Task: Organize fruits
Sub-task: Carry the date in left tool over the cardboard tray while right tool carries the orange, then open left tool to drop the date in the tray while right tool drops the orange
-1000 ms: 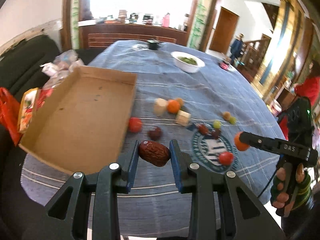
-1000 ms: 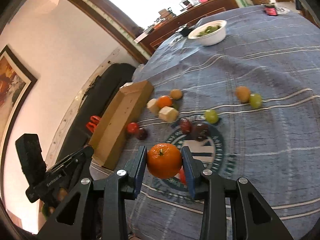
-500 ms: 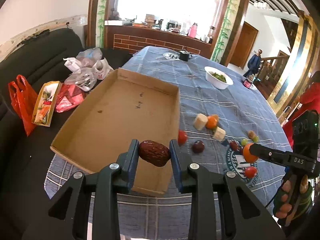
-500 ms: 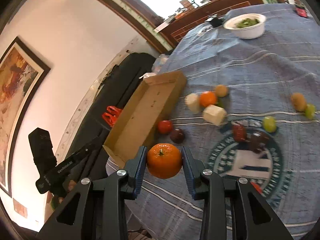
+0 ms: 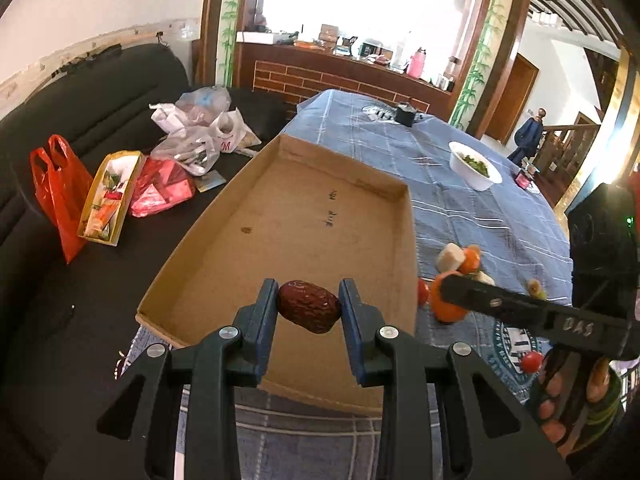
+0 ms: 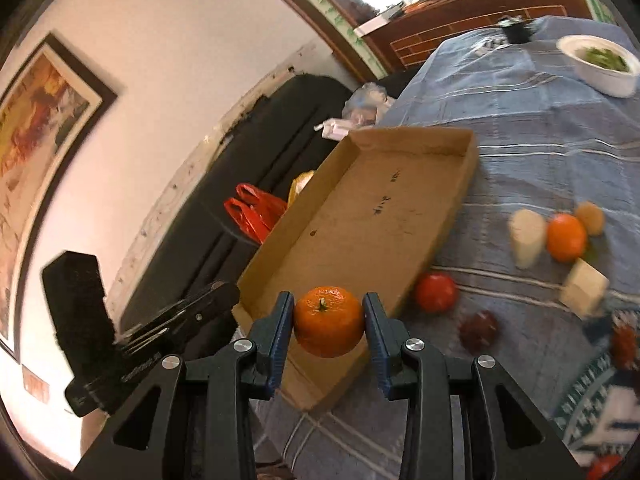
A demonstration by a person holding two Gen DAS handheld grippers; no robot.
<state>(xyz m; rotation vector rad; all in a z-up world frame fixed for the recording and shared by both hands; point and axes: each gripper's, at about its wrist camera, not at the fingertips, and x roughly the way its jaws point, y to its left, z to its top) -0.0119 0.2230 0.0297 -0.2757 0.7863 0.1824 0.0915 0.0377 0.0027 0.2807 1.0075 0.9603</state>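
My left gripper (image 5: 309,312) is shut on a dark red date (image 5: 309,312) and holds it above the near end of the empty cardboard tray (image 5: 304,220). My right gripper (image 6: 329,320) is shut on an orange mandarin (image 6: 329,320) and holds it over the tray's near right wall (image 6: 436,240). The mandarin also shows in the left wrist view (image 5: 444,308), just right of the tray. Loose fruits lie on the blue cloth right of the tray: a red tomato (image 6: 435,291), a second mandarin (image 6: 566,237), pale pieces (image 6: 527,236) and dark fruits (image 6: 478,330).
A white bowl of greens (image 5: 475,170) stands further back on the blue tablecloth (image 5: 460,200). Plastic bags (image 5: 192,136) and a red bag (image 5: 60,188) lie on the black sofa left of the table. A cherry tomato (image 5: 531,361) lies by the cloth's round emblem.
Both grippers have moved left towards the tray with their fruits still held. The date now hangs over the tray's near end and the mandarin over its near right edge.
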